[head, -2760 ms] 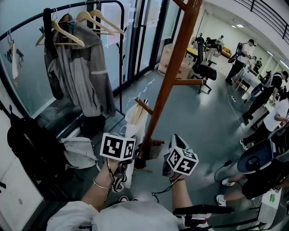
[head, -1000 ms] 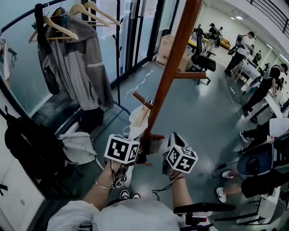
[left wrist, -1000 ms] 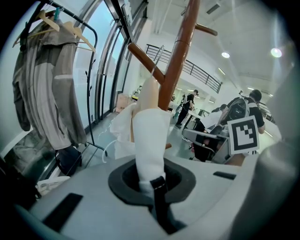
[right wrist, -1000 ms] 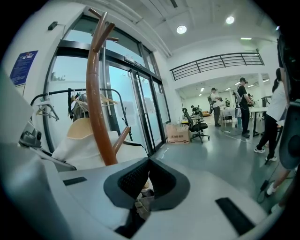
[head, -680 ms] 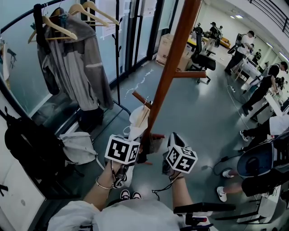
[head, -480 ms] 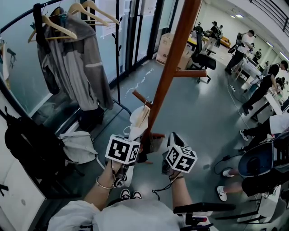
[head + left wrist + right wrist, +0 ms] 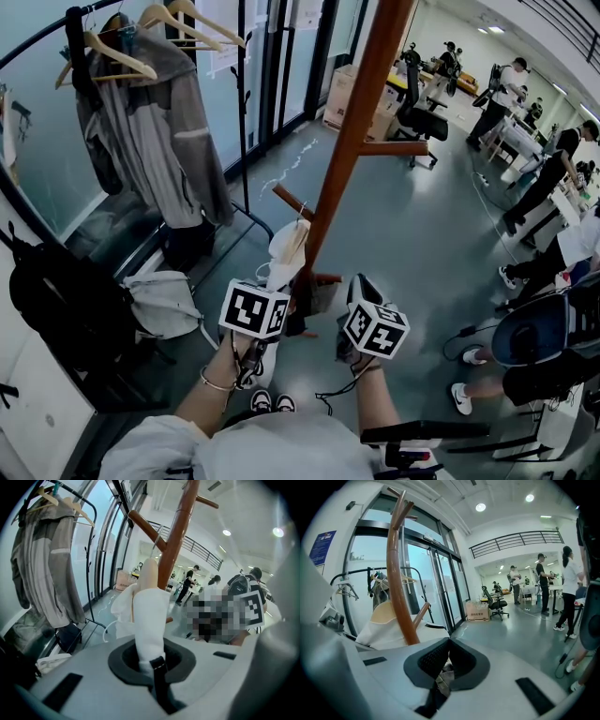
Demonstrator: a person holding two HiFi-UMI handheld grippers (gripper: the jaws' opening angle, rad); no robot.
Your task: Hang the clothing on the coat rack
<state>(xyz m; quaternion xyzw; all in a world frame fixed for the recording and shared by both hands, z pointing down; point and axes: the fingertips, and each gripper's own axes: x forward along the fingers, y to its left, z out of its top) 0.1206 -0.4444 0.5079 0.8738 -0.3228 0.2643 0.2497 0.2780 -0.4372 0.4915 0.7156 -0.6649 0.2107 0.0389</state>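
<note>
A brown wooden coat rack [image 7: 356,122] rises in front of me, with short pegs sticking out. Against its lower part hangs a white garment [image 7: 284,251] on a wooden hanger [image 7: 294,239]. My left gripper [image 7: 270,291] is shut on the lower end of this garment [image 7: 149,616], which rises from the jaws beside the rack pole [image 7: 176,531]. Just right of the pole's foot, my right gripper [image 7: 349,298] has its pads meeting, and I see nothing clearly held. In the right gripper view [image 7: 447,641] the pole [image 7: 396,573] and the garment [image 7: 384,625] lie to the left.
A black clothes rail with a grey jacket [image 7: 164,131] and spare hangers stands at the left by the glass wall. Below it lie a black backpack [image 7: 56,300] and a white bag [image 7: 164,309]. Office chair [image 7: 422,117], boxes [image 7: 352,108] and people [image 7: 562,178] are at the right.
Both grippers and the white garment keep their places by the rack. Only the head view shifts slightly and people in the background move.
</note>
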